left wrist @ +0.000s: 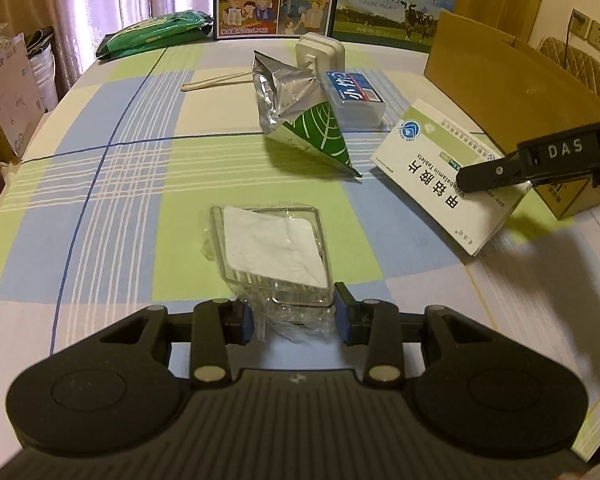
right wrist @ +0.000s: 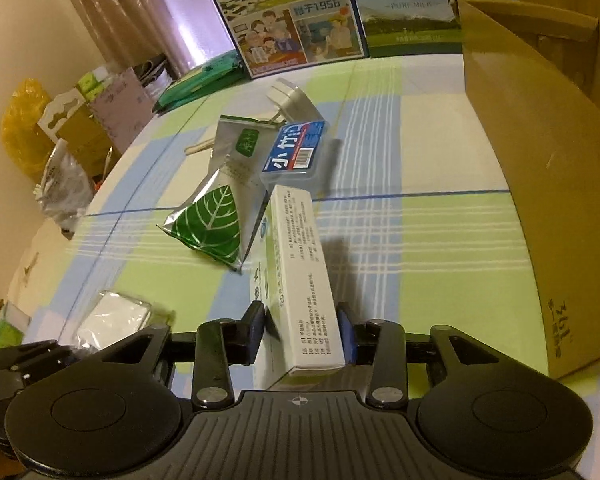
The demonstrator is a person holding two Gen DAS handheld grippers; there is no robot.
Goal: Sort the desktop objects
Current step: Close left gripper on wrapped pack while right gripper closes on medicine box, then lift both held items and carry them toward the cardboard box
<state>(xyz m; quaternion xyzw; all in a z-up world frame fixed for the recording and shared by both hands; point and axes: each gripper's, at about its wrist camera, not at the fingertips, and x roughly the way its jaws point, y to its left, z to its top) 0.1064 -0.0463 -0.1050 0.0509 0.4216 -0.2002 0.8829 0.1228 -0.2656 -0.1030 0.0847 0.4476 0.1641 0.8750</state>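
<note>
1. Holding the medicine box (right wrist: 300, 280), the right gripper (right wrist: 305, 328) has both pads pressed on the box's long faces near its close end. The box stands tilted on edge and appears lifted off the worktop (right wrist: 420, 248), likely so it can travel clear of its neighbours.
2. Just right of this gripper stands an open cardboard box (right wrist: 532, 168), judged the probable drop point.
3. Ahead of the right gripper lie a foil pouch with a green leaf print (right wrist: 216, 220) and a blue-labelled plastic case (right wrist: 296, 152), both untouched.
4. The left gripper (left wrist: 295, 316) is closed onto crinkled wrap at the near end of a clear plastic container (left wrist: 272, 248) with white contents; its pads sit against the wrap. Whether the container is off the worktop cannot be told.
5. Gripping each item at its near end keeps most of it visible in front of the fingers.
</note>
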